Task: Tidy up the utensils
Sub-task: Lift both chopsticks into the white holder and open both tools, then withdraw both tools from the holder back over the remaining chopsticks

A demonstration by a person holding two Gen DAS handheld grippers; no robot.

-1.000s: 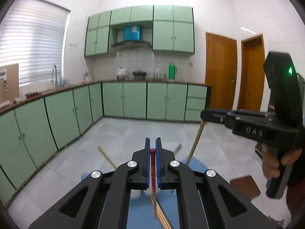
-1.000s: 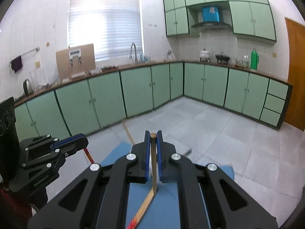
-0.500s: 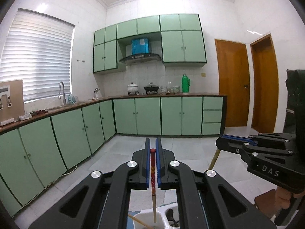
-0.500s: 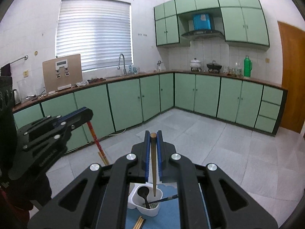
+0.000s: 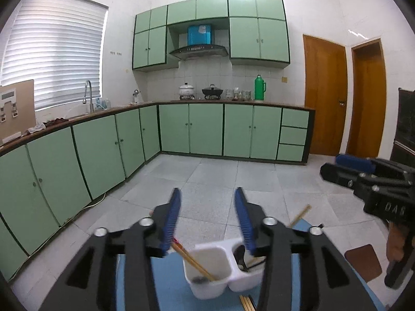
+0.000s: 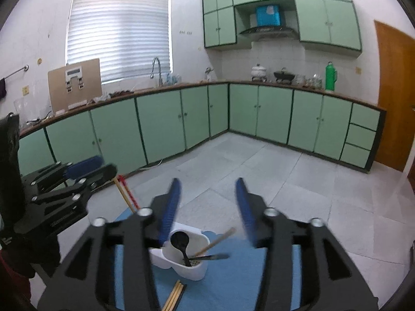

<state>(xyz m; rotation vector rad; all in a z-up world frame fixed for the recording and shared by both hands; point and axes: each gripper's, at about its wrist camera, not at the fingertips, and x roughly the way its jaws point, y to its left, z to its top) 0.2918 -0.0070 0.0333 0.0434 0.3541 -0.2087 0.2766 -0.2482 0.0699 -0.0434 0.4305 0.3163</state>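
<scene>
Hovering over the white 2-compartment utensil holder (image 5: 220,272) on the blue mat (image 6: 233,280), your left gripper (image 5: 207,220) had its jaws just opening, now apart, nothing between them. Your right gripper (image 6: 207,207) was the same: jaws just opening, apart, empty. A red-tipped chopstick (image 5: 193,260) leaned in the holder's left compartment. The other compartment held a black ladle (image 6: 181,243) and a wooden chopstick (image 6: 215,243). More chopsticks (image 6: 175,295) lay on the mat beside the holder.
</scene>
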